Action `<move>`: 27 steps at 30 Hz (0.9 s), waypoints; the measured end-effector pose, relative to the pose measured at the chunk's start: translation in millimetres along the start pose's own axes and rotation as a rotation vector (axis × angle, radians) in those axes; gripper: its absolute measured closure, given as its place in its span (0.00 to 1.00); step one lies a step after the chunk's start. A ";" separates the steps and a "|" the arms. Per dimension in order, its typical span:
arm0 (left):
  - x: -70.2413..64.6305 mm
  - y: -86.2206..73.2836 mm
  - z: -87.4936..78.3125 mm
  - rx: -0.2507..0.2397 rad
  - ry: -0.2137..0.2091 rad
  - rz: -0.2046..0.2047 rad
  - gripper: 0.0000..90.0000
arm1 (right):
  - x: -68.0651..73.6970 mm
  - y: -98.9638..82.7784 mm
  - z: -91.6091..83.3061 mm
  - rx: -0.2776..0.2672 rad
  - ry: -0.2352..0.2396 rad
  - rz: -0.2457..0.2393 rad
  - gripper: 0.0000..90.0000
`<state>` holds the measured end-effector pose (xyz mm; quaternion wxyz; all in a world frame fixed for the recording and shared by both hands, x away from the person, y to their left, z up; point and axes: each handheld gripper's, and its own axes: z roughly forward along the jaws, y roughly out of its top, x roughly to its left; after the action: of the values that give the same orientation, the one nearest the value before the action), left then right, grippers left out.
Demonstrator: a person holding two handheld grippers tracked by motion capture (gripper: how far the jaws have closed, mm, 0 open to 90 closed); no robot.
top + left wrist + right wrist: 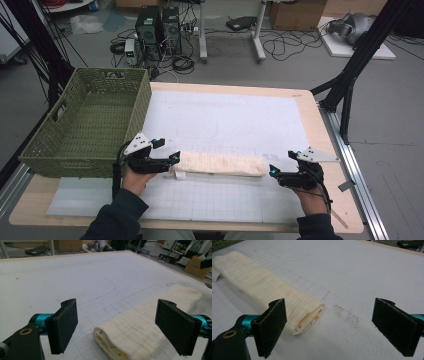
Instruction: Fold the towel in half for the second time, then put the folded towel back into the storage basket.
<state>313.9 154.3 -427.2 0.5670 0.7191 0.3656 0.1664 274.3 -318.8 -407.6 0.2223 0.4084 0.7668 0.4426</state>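
A cream towel [220,164], folded into a long narrow strip, lies flat on the white gridded mat [225,120] near the table's front. My left gripper [176,158] hovers at the strip's left end, open, and the folded end [120,337] lies on the mat between and just beyond its jaws, untouched. My right gripper [271,170] stands open just off the strip's right end, and that end [308,315] rests on the mat ahead of its left jaw. In the right gripper view the layered edge shows an orange-tinged fold inside.
A green woven basket [90,117] stands at the table's left, close to my left hand. The table's wooden edge [320,135] runs along the right. A patch of dark specks [348,313] marks the mat. Computers, cables and boxes lie on the floor beyond.
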 end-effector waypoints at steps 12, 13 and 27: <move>2.0 -0.7 -0.3 0.003 0.008 0.007 0.22 | -2.6 -5.2 1.9 -0.001 -0.018 0.005 0.13; 2.2 -0.8 -0.4 0.004 0.009 0.008 0.22 | -2.7 -5.2 2.3 -0.001 -0.017 0.006 0.13; 3.4 -1.7 -2.5 0.009 0.016 0.004 0.22 | -3.1 -5.0 5.0 0.001 -0.016 0.009 0.13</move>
<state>314.0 158.6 -428.7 0.5606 0.7211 0.3692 0.1716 277.4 -320.2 -414.5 0.2262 0.4157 0.7633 0.4398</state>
